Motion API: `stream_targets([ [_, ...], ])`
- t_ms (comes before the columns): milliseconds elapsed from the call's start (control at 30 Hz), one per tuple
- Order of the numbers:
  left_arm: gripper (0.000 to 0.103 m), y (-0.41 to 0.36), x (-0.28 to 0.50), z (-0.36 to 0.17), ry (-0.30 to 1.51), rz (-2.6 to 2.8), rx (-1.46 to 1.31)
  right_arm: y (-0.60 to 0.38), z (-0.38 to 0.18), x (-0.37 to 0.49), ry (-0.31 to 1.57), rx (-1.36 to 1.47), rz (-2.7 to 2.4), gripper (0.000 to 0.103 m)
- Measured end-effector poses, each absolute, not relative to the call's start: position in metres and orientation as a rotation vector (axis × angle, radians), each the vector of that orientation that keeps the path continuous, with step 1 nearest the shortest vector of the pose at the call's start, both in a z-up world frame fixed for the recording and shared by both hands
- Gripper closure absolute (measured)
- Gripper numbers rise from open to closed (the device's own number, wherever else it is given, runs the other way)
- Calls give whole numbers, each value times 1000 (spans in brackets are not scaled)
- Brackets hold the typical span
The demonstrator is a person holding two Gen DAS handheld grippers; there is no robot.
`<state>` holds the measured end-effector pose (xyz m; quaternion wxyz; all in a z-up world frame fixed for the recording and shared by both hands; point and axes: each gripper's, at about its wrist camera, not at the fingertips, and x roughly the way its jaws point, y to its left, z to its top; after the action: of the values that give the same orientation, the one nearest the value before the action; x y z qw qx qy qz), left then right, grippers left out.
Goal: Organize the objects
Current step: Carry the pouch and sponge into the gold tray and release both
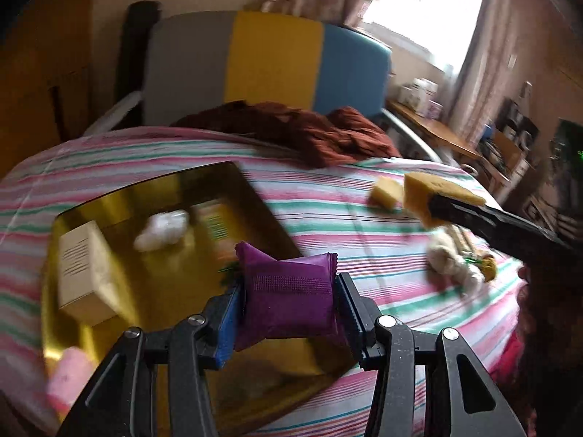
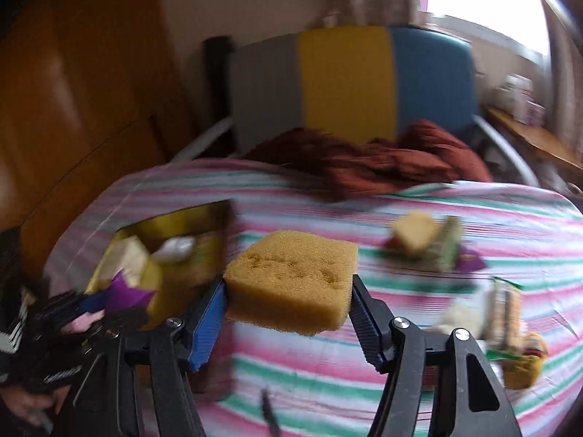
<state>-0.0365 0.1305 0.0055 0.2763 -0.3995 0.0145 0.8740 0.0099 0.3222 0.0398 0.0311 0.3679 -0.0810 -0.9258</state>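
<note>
My left gripper (image 1: 289,287) is shut on a purple packet (image 1: 288,306) and holds it above the near right corner of a gold tray (image 1: 156,291). The tray holds a cream box (image 1: 83,269), a white wad (image 1: 162,229) and something pink (image 1: 69,375). My right gripper (image 2: 289,284) is shut on a yellow sponge (image 2: 291,273), lifted over the striped bed cover (image 2: 328,375). In the left wrist view that sponge (image 1: 430,185) and the right gripper (image 1: 437,207) come in from the right. In the right wrist view the left gripper (image 2: 105,302) with its packet (image 2: 125,293) shows blurred at the left.
A smaller yellow sponge piece (image 1: 386,191) lies on the bed with a green item and a purple scrap beside it. A blurred heap of small items (image 2: 510,327) sits at the right. A rust-brown cloth (image 1: 309,131) lies at the far edge, below a grey, yellow and blue headboard (image 1: 273,62).
</note>
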Motion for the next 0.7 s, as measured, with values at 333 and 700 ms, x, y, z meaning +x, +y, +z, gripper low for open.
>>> stream_targets([
  [333, 53, 56, -50, -16, -33, 2484, -1162, 238, 21, 0, -143, 1170, -2665, 38],
  [700, 30, -8, -33, -24, -65, 2610, -1223, 197, -7, -2, -142, 1269, -2495, 28],
])
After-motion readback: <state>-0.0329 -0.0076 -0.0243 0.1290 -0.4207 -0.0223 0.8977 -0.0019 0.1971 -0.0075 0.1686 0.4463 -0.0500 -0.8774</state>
